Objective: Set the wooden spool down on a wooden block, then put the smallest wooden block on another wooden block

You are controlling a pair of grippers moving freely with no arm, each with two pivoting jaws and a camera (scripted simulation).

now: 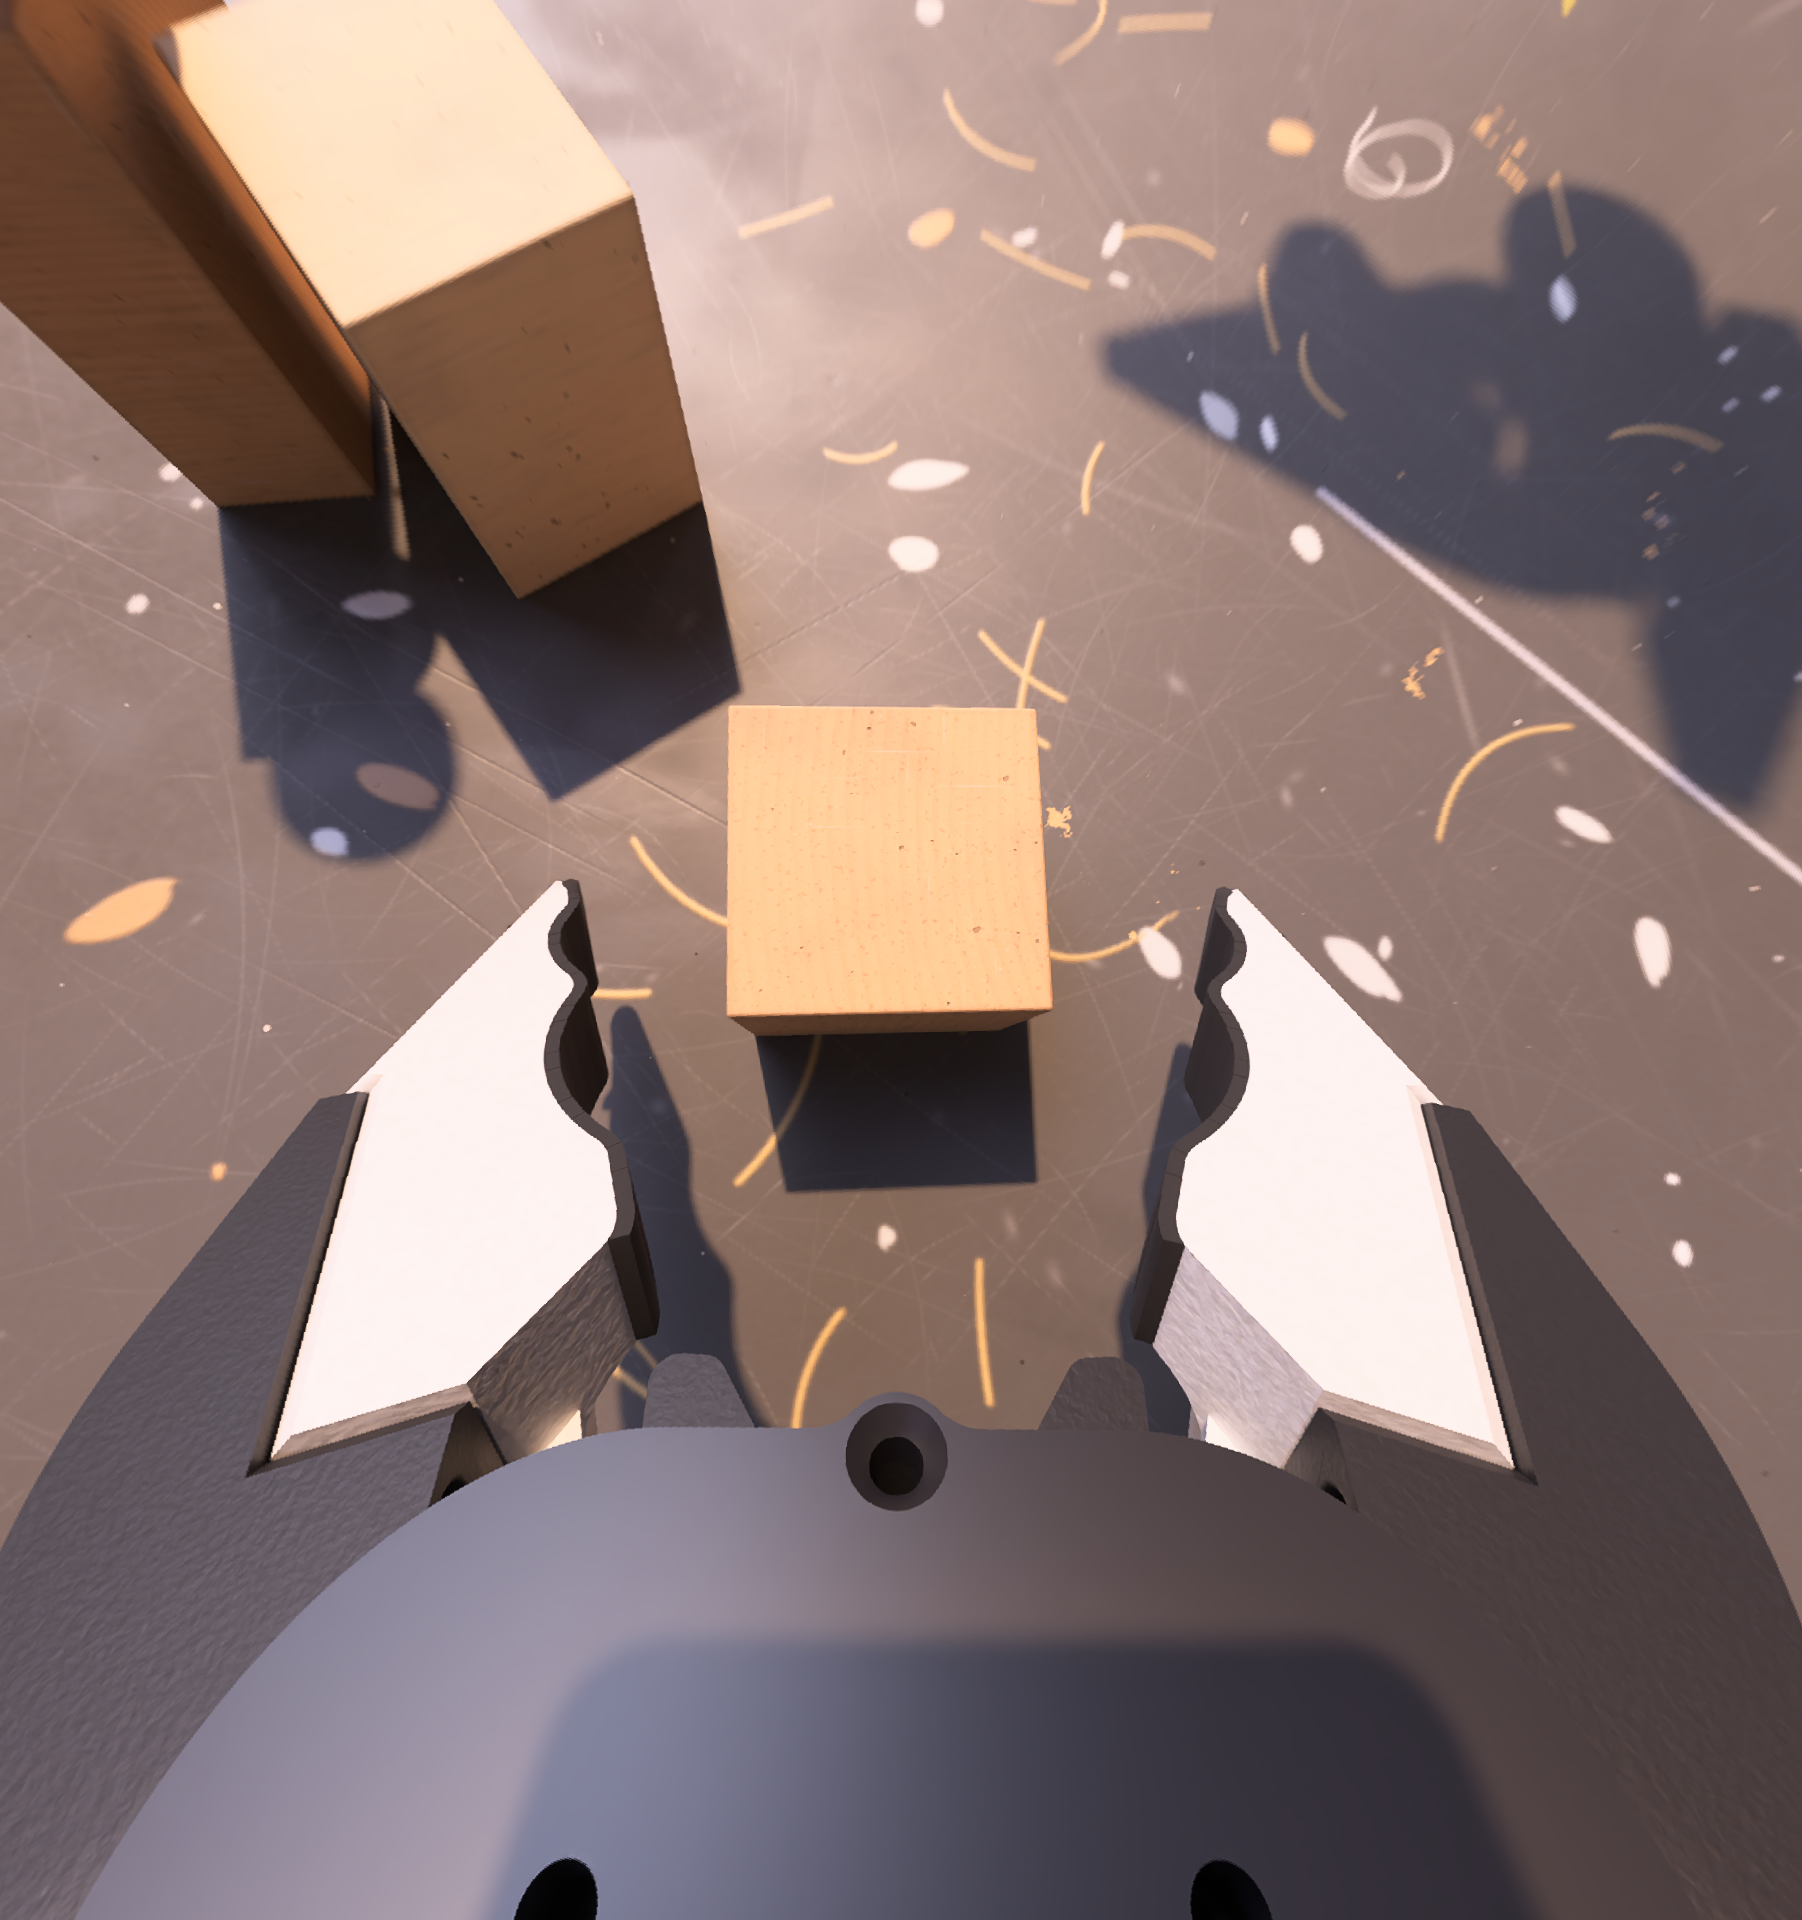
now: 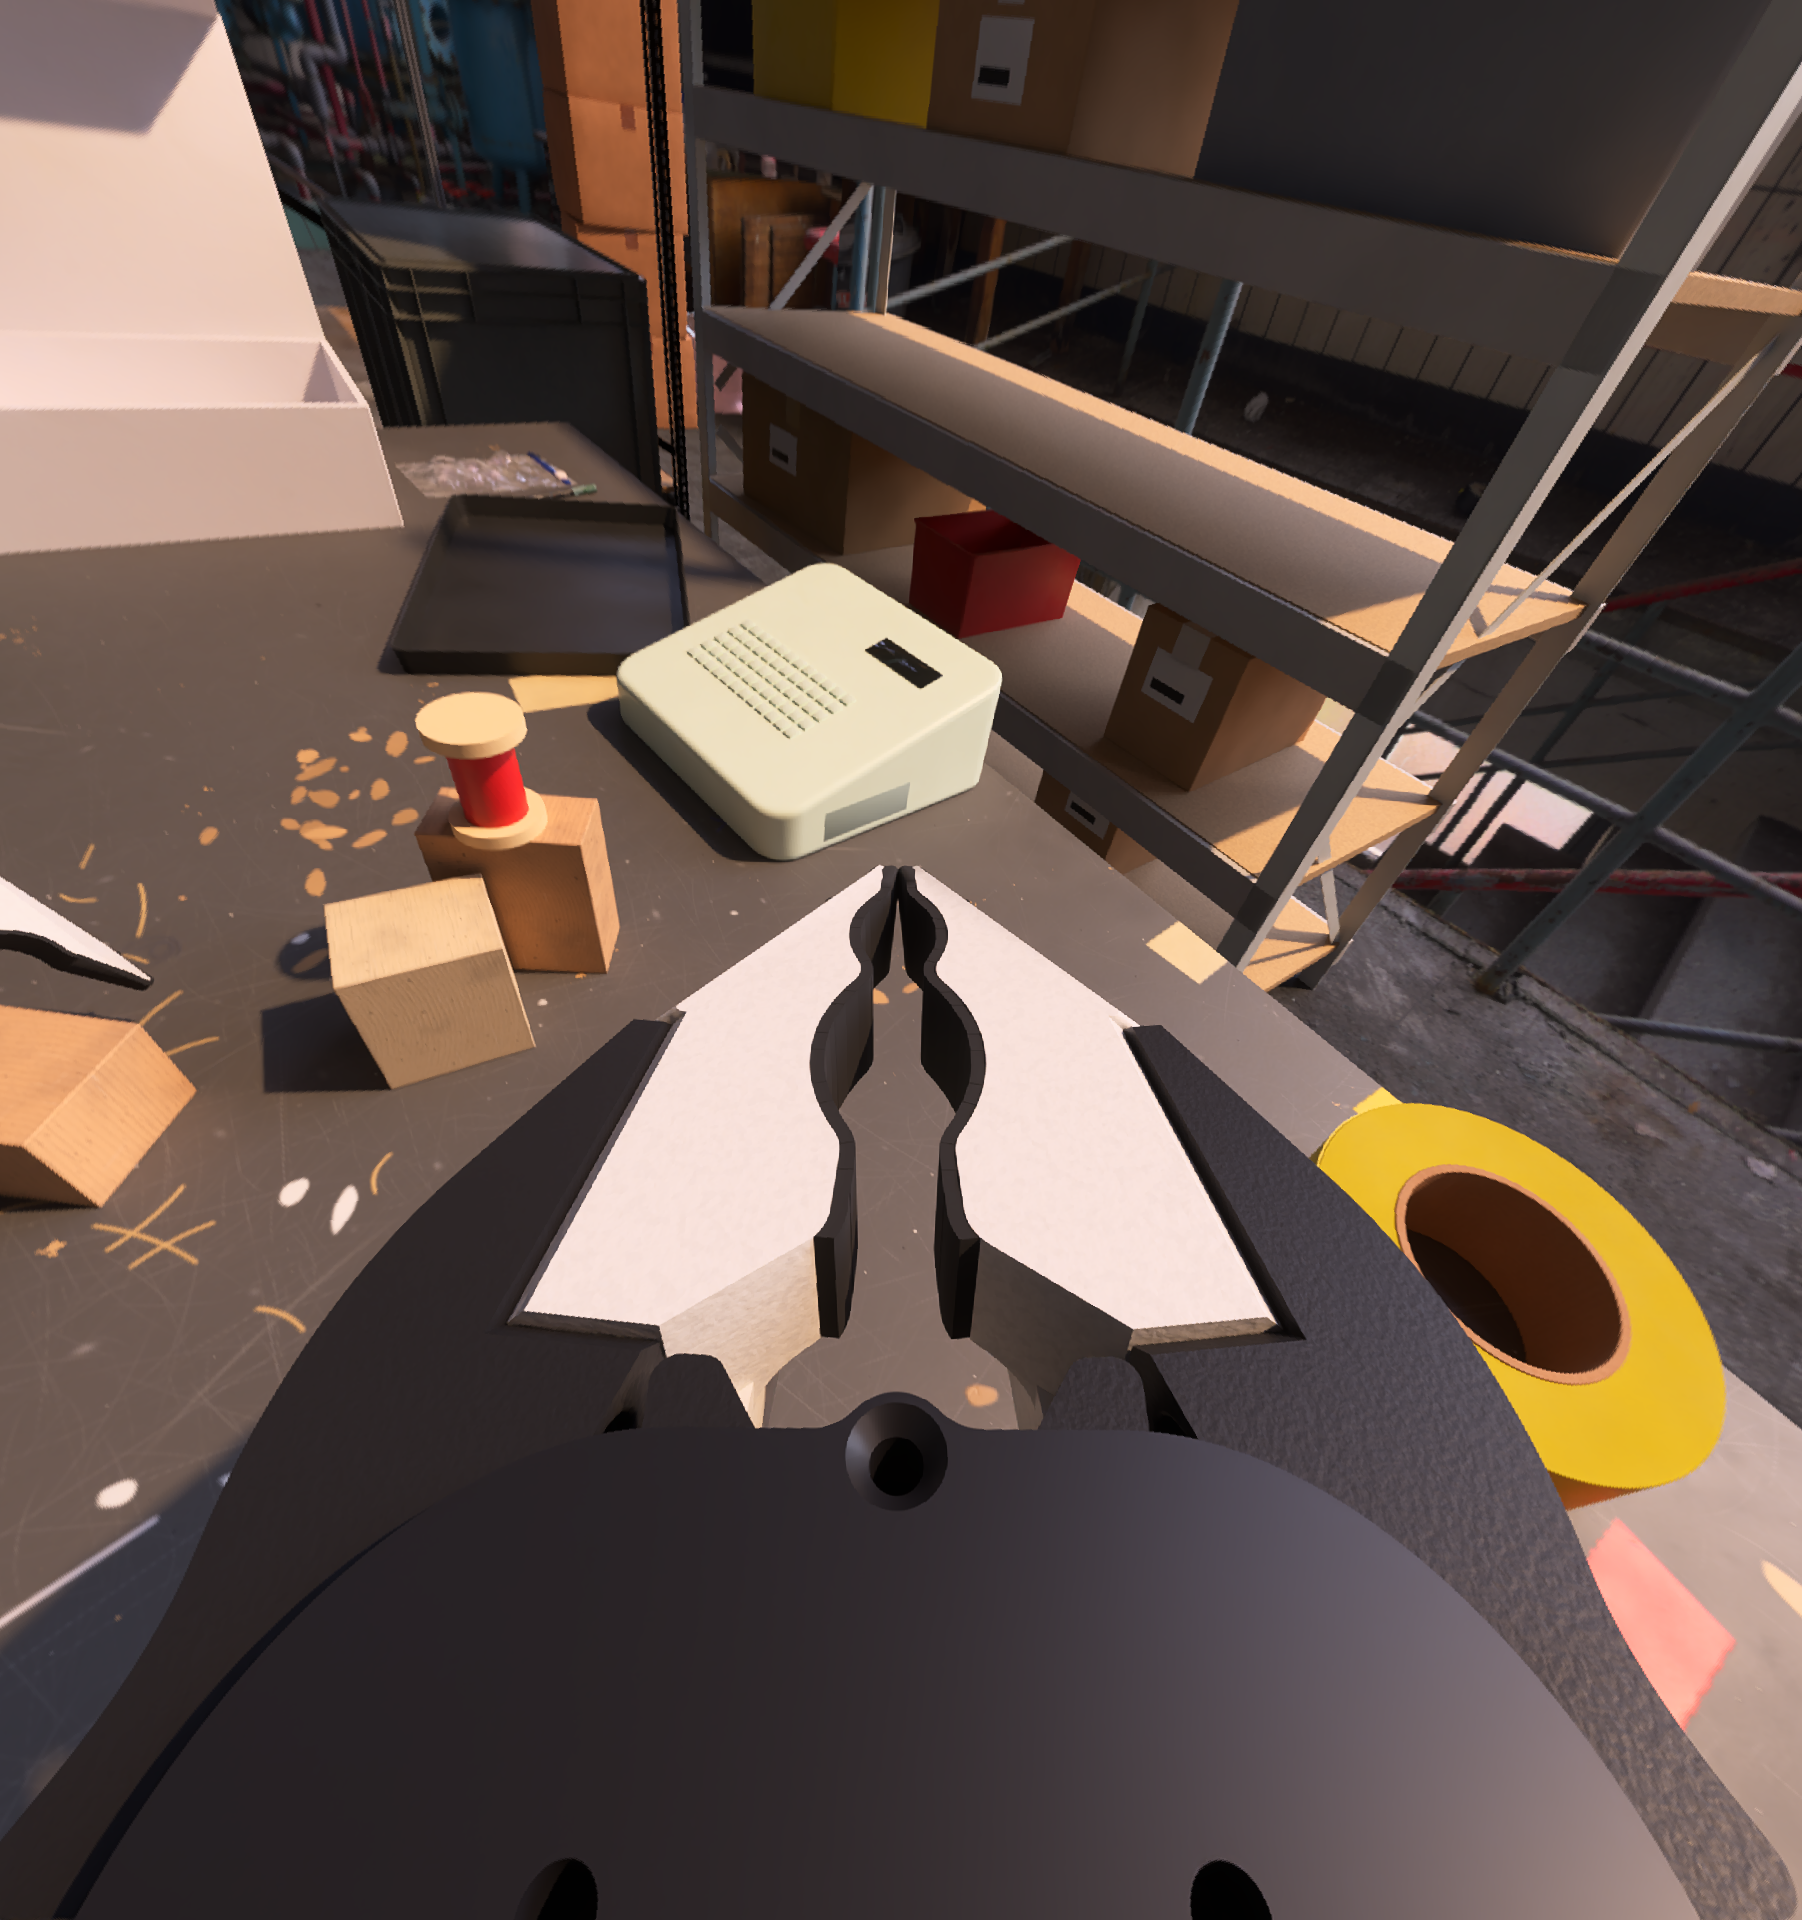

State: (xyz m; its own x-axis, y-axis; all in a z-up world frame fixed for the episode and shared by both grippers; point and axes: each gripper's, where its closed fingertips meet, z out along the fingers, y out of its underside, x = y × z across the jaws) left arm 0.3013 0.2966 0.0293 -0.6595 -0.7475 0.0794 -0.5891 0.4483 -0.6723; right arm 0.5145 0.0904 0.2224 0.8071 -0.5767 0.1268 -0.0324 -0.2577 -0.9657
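In the left wrist view my left gripper [image 1: 897, 891] is open and empty, looking down on the smallest wooden block [image 1: 881, 868], which lies on the table between and below the fingertips without touching them. Two taller wooden blocks [image 1: 481, 301] [image 1: 97, 260] stand at the upper left. In the right wrist view the wooden spool [image 2: 481, 769] with red thread stands upright on the darker tall block [image 2: 549, 883]. The paler block [image 2: 424, 977] stands in front of it and the small block [image 2: 45, 1101] lies at the far left. My right gripper [image 2: 897, 878] is shut and empty, off to the right.
A cream box-shaped device [image 2: 809, 707], a black tray [image 2: 544, 582] and a white box [image 2: 128, 416] sit farther back on the dark table [image 2: 149, 1403]. A yellow tape roll [image 2: 1531, 1288] lies at the right edge. Metal shelving [image 2: 1136, 468] stands beyond the table.
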